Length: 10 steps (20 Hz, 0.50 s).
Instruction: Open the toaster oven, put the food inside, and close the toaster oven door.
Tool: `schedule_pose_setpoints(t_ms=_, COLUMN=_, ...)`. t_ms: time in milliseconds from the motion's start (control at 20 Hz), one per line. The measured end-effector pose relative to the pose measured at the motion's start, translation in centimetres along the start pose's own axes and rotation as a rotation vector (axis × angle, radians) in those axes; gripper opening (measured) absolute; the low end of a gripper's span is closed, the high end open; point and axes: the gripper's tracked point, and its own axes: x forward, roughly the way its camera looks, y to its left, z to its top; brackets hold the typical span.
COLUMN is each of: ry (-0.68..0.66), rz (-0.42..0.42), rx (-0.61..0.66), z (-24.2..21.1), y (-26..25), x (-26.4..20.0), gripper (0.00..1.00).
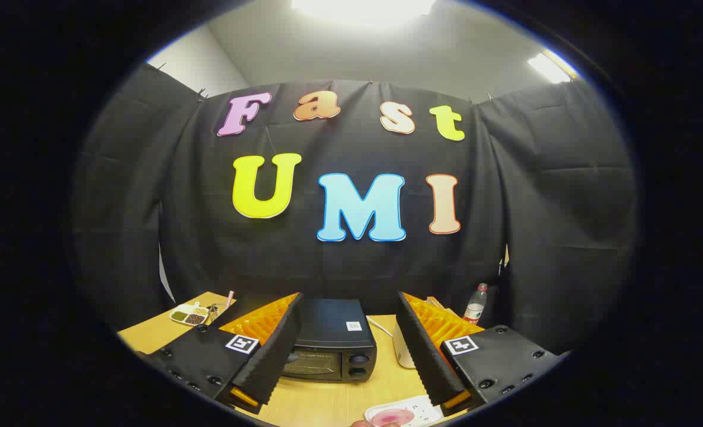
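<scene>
Nearest, the gripper hung above the table with its jaws spread wide and nothing between them, both fingers angled forward and slightly down toward the back of the booth. Just under the right finger lay a small white plate with something pink on it, probably the food; what it was could not be told, but it looked small and light, and likely soft enough to want a gentle pinch from the sides. Ahead, framed between the fingers, sat the oven, a dark boxy unit on the table with its door closed and two knobs at its right. It looked heavy and rigid enough to stay put; the door would likely be stiff and hinged at the bottom, so the handle along its top edge seemed the place to hook or grip, though that handle was hard to make out. Beyond the left finger sat a tray of small items, and at the far right a bottle stood by the cloth wall.
</scene>
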Motion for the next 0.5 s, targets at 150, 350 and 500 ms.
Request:
schedule_pose_setpoints(t_ms=150, ry=0.008, rz=0.000, rx=0.003, z=-0.43, y=-0.28, x=-0.06, gripper=0.98)
schedule_pose_setpoints(t_ms=350, ry=0.032, rz=0.006, rx=-0.002, z=-1.06, y=-0.29, x=-0.02, gripper=0.98)
schedule_pose_setpoints(t_ms=500, ry=0.032, rz=-0.010, rx=-0.011, z=-1.05, y=-0.76, x=0.01, gripper=0.98)
